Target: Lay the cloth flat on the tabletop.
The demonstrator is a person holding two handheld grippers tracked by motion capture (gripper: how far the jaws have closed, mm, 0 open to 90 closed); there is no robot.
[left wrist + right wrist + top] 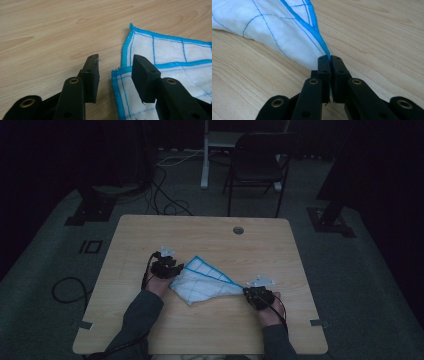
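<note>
A white cloth [205, 282] with a blue hem and blue grid lines lies folded on the wooden table [150, 330]. My left gripper [170, 270] sits at the cloth's left end. In the left gripper view its jaws [115, 58] stand open, with a hemmed corner of the cloth [170, 50] just ahead of the right finger [143, 75] and nothing pinched between the pads. My right gripper [248, 292] is at the cloth's right tip. In the right gripper view it [329, 58] is shut on the blue-edged corner of the cloth [274, 25], which fans out away from the jaws.
A round cable hole [238, 230] sits near the table's far edge. Beyond the table stand a dark folding chair [255, 165] and a white post [205, 160], with cables [165, 195] on the grey floor. Bare tabletop surrounds the cloth.
</note>
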